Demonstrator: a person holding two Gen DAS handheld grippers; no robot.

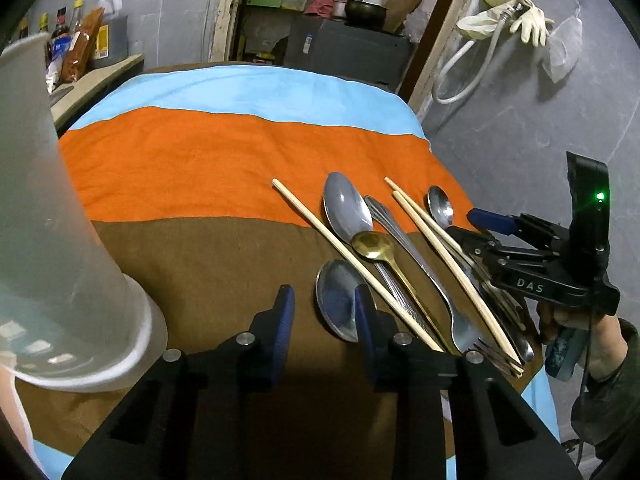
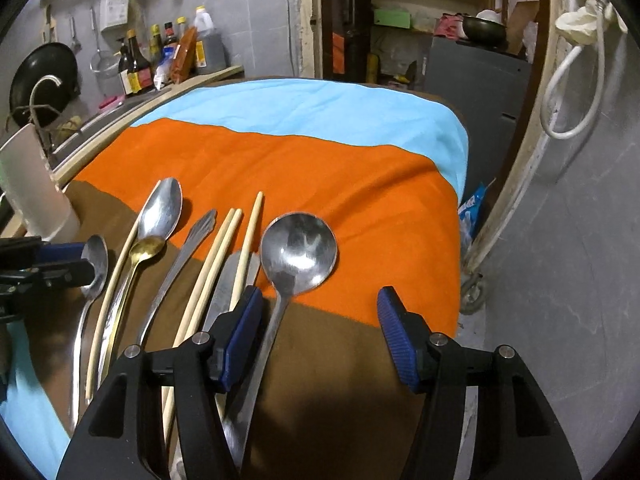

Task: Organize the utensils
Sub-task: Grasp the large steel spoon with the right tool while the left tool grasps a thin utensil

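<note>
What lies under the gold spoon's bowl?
The gold spoon has its bowl resting over the neck of the large steel spoon, beside a fork handle. Whether it touches the cloth below is hidden.

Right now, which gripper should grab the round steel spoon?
Probably right. The right gripper is open with the round steel spoon's handle between its fingers; the left gripper sits across the pile, beside the plastic cup.

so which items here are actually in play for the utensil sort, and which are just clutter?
In play:
- chopsticks
- round spoon
- gold spoon
- fork
- plastic cup

Clutter:
- sauce bottles
- wok
- rubber gloves
- hose
</note>
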